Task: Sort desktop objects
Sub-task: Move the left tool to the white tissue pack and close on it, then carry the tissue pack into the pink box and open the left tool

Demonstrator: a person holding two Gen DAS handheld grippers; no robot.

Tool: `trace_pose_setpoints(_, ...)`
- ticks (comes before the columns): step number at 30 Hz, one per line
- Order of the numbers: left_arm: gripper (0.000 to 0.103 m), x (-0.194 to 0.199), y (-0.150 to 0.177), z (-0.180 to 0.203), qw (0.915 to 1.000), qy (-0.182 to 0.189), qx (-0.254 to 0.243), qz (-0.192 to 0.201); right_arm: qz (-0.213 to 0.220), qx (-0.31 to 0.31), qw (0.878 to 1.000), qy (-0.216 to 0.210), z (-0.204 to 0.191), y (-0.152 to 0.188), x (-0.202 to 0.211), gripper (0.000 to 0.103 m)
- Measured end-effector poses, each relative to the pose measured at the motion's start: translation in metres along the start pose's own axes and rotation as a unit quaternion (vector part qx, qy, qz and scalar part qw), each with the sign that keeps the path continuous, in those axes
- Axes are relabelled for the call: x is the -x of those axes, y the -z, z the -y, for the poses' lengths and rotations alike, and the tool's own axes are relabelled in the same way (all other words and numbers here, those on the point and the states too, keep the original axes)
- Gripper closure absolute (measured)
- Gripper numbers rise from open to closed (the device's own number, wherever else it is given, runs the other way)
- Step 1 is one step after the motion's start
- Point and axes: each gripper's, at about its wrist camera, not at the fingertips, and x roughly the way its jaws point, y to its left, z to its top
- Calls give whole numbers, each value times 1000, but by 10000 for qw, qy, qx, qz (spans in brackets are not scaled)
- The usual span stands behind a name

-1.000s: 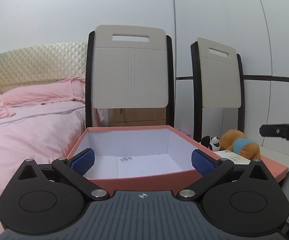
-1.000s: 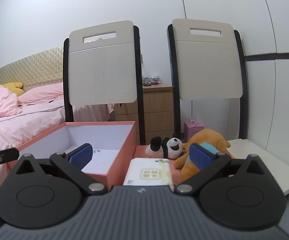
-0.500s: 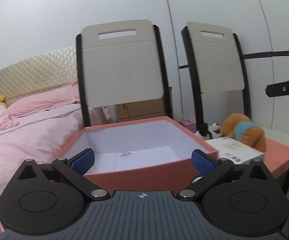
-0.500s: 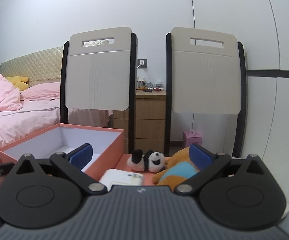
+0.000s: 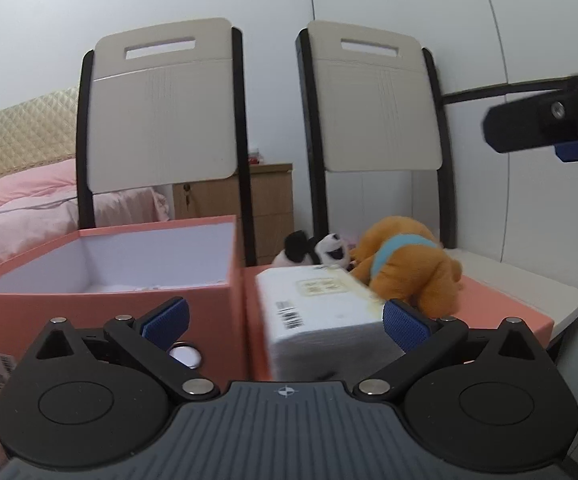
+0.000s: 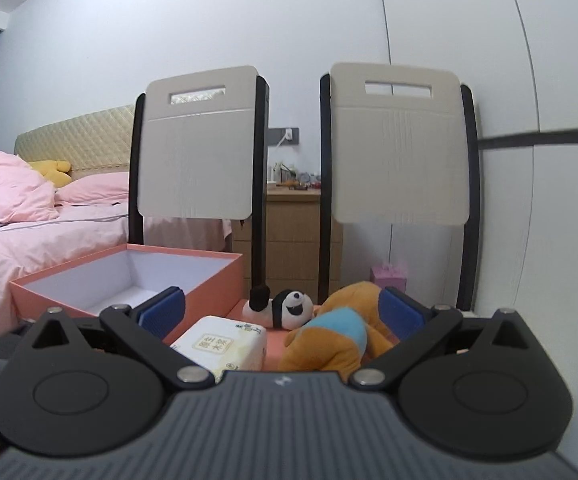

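Observation:
An open salmon box [image 5: 169,304] [image 6: 209,284] with a white inside stands on the left. Beside it, on a salmon lid [image 5: 501,308], lie a white tissue pack [image 5: 321,312] [image 6: 225,344], a small panda plush [image 5: 313,250] [image 6: 285,308] and an orange plush dog with a blue band [image 5: 405,268] [image 6: 341,340]. My left gripper [image 5: 285,320] is open and empty, close in front of the tissue pack and the box corner. My right gripper [image 6: 281,312] is open and empty, above the tissue pack and the dog; one of its fingers shows at the upper right in the left wrist view [image 5: 545,124].
Two beige chair backs [image 6: 201,152] [image 6: 401,152] stand behind the table. A wooden nightstand [image 6: 289,236] is between them. A bed with pink bedding [image 6: 29,232] lies to the left. A white table edge [image 5: 529,284] is at the right. A white wall is behind.
My left gripper has swung right, from facing the open box to facing the tissue pack and plush toys. My right gripper has risen and pulled back a little. Both stay open.

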Motion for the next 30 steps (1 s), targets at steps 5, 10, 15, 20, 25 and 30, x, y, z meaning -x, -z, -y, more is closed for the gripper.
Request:
trace_pose_setpoints(5, 0, -15, 7, 19, 9993, -173, 316, 38, 48, -125, 9999, 16, 9, 0, 9, 0)
trace_pose_setpoints(10, 0, -31, 16, 24, 9967, -273, 718, -279, -64, -163, 9998, 64, 13, 1, 11, 0)
trace_pose_setpoints(15, 0, -40, 14, 26, 9961, -349, 779, -217, -217, -148, 9995, 159, 13, 2, 6, 0)
trace_pose_setpoints(20, 0, -46, 11, 25, 9963, -336, 745, -285, -544, -80, 9982, 240, 11, 5, -7, 0)
trace_pose_setpoints(25, 16, -49, 9, 20, 9964, -334, 713, -311, -727, -89, 9969, 293, 11, 7, -15, 0)
trace_pose_setpoints(30, 19, -41, 6, 11, 9971, -129, 686, -299, -801, -120, 9962, 327, 13, 8, -18, 0)
